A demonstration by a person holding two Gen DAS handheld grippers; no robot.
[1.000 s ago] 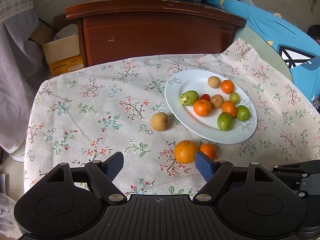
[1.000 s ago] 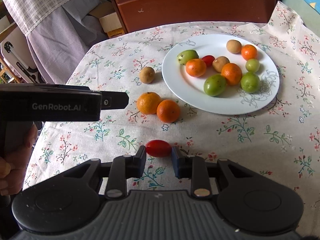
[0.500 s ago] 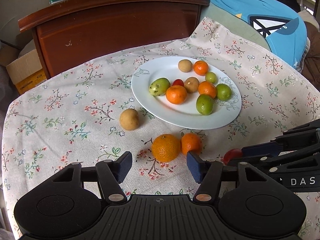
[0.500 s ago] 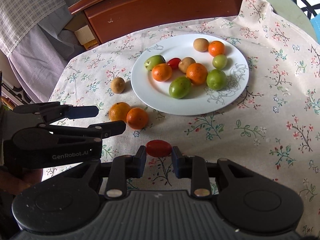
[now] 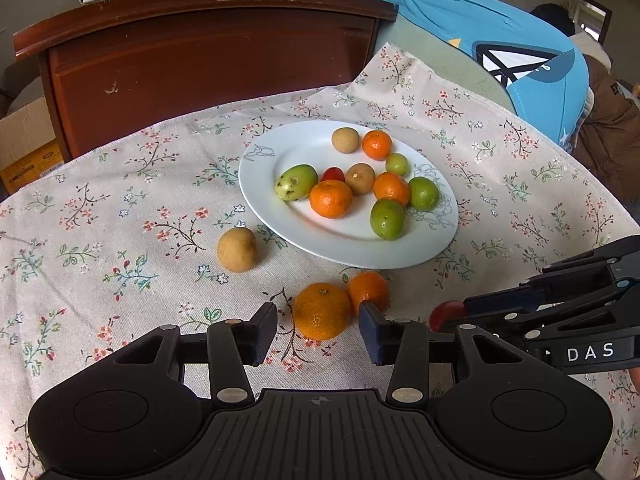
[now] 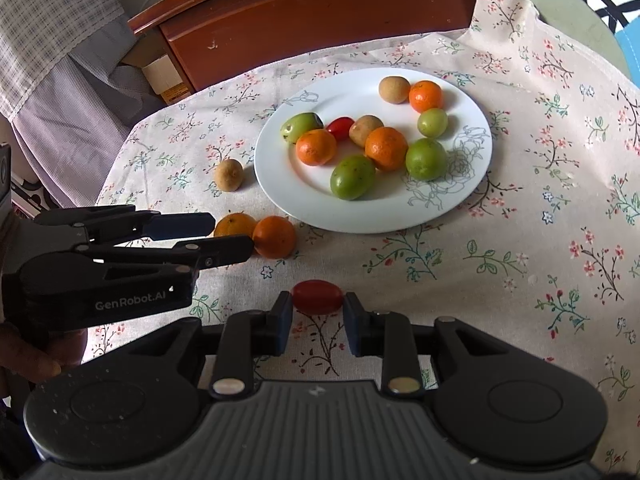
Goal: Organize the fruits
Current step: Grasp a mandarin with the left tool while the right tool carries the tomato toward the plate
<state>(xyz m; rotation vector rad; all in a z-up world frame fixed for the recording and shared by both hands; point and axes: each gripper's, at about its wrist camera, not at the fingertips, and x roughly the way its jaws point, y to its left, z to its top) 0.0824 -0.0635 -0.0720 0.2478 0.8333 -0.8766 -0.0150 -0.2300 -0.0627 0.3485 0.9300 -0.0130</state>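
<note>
Our right tool is clenched on a small red cherry tomato, the pads pressing its two ends and holding it above the desk's near edge. It is light, thin-skinned and soft, so we judge the present squeeze enough; any more could split it, and its glossy skin could let it squirt out if the pads sit off-centre.

Our left tool has just been closing its jaws, yet they stand released, one pad on each side of the larger mandarin with a gap showing on both sides. This fruit lies on the floral tablecloth near the desk's front edge, touching a smaller mandarin just behind it. We expect it to be light, with a loose, dimpled peel that grips well but yields under pressure; the widest middle of the fruit is the place to take it, with care that the right pad does not catch its neighbour.

Farther out, a brown longan sits alone beside the left rim of the white plate, which already carries mandarins, green fruits, longans and a tomato toward the middle of the desk.
</note>
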